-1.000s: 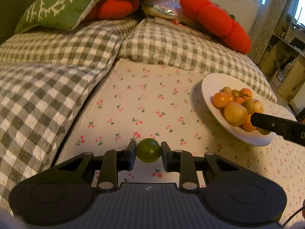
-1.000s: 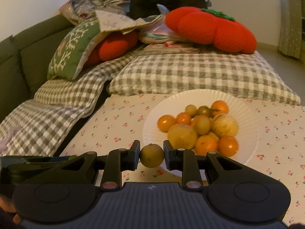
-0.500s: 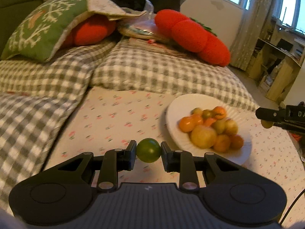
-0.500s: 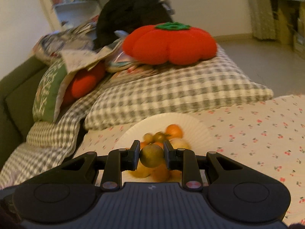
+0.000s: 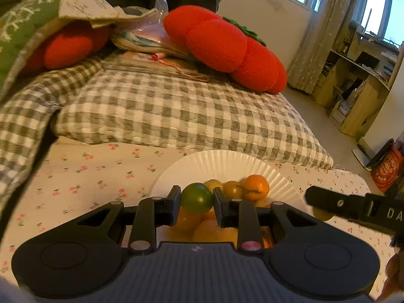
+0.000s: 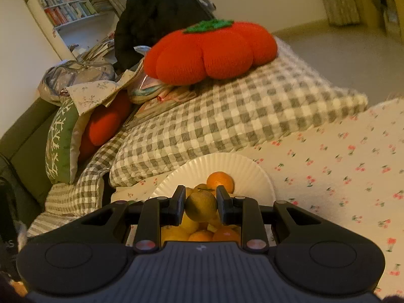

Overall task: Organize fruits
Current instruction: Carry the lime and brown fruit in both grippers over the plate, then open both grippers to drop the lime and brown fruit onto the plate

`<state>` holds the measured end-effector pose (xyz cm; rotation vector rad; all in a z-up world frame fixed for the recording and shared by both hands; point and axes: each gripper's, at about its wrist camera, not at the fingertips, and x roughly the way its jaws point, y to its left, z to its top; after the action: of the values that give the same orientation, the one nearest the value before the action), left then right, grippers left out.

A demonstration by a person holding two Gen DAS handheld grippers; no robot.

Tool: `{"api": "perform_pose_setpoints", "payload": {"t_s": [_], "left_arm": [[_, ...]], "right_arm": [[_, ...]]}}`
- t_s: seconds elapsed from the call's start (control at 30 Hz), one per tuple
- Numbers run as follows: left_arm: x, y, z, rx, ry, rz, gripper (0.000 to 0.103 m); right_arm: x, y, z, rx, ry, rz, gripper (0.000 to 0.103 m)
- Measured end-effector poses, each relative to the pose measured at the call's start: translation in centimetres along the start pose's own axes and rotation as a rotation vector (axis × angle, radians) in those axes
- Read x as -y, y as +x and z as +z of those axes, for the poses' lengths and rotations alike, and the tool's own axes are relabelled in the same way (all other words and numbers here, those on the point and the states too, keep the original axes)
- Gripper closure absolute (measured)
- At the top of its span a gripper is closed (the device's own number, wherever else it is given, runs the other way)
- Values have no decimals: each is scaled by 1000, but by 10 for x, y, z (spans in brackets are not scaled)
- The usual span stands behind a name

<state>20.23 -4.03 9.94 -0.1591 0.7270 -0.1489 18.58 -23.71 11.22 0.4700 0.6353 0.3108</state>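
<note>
In the left wrist view my left gripper (image 5: 197, 199) is shut on a small green fruit (image 5: 196, 198), held just above the near side of a white paper plate (image 5: 222, 161) piled with several orange and yellow fruits (image 5: 255, 187). The right gripper reaches in from the right edge of that view as a black finger (image 5: 335, 203) with a yellowish fruit under it. In the right wrist view my right gripper (image 6: 201, 205) is shut on a yellow-green fruit (image 6: 201, 205) over the same plate (image 6: 214, 166) and its fruit pile (image 6: 220, 180).
The plate lies on a cherry-print sheet (image 5: 101, 174). Grey checked pillows (image 5: 176, 111) rise just behind it, with a red tomato cushion (image 5: 227, 48) and a green cushion (image 6: 60, 141) on top. Shelves and clutter (image 5: 358, 80) stand at the far right.
The left gripper has swung right, from over the bare sheet to over the plate, still holding the green fruit. The right gripper has rolled and drawn in over the fruit pile.
</note>
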Motion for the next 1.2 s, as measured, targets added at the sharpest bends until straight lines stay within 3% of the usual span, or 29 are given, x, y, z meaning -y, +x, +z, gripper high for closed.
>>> {"api": "perform_pose_setpoints", "payload": {"t_s": [0.33, 0.57, 0.97, 1.2], "left_arm": [[7, 31, 7, -12, 6, -43, 83], [11, 42, 3, -20, 4, -62, 83], [8, 45, 2, -14, -24, -93, 82], [-1, 40, 3, -2, -80, -135, 81]], "right_arm": [[24, 18, 8, -8, 50, -22, 79], [24, 28, 5, -27, 19, -57, 79], [-2, 39, 5, -21, -76, -7, 79], [2, 43, 2, -23, -41, 20, 76]]}}
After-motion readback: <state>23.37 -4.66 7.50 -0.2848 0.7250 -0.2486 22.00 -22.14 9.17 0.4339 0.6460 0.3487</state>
